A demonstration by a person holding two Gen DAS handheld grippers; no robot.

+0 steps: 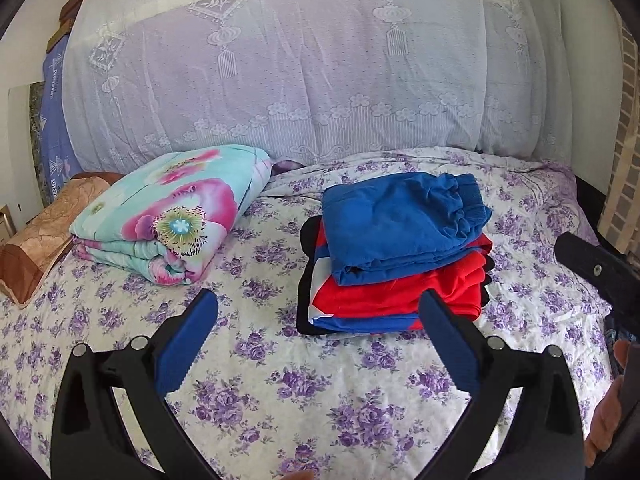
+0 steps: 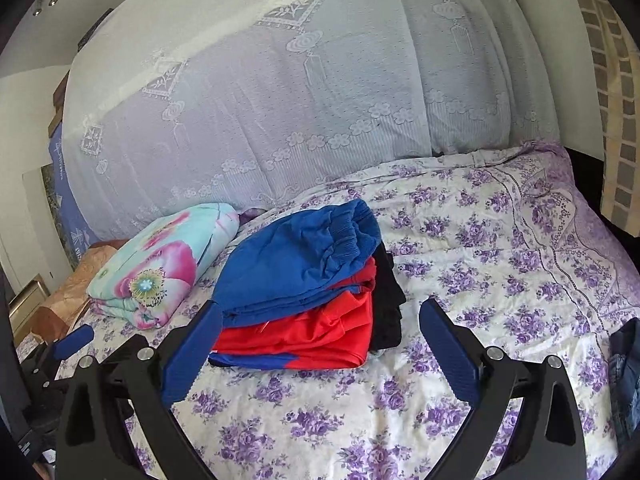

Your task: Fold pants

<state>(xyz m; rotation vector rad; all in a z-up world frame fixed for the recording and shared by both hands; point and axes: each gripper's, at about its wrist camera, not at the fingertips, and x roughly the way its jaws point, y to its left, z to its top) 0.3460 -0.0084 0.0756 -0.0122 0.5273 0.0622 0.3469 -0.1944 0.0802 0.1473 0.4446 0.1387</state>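
Note:
Folded blue pants (image 1: 404, 220) with an elastic waistband lie on top of a stack of folded red (image 1: 404, 292) and black clothes on the floral bed sheet (image 1: 280, 380). The same stack shows in the right wrist view, blue pants (image 2: 296, 256) on top. My left gripper (image 1: 318, 304) is open and empty, hovering just in front of the stack. My right gripper (image 2: 320, 312) is open and empty, its fingers straddling the near side of the stack without touching it. Part of the right gripper (image 1: 596, 268) shows at the right edge of the left wrist view.
A folded floral quilt (image 1: 172, 216) lies left of the stack, a brown pillow (image 1: 40, 236) beyond it. A large pile of bedding under a lace cover (image 1: 300, 60) stands behind. Dark denim cloth (image 2: 626, 380) lies at the bed's right edge.

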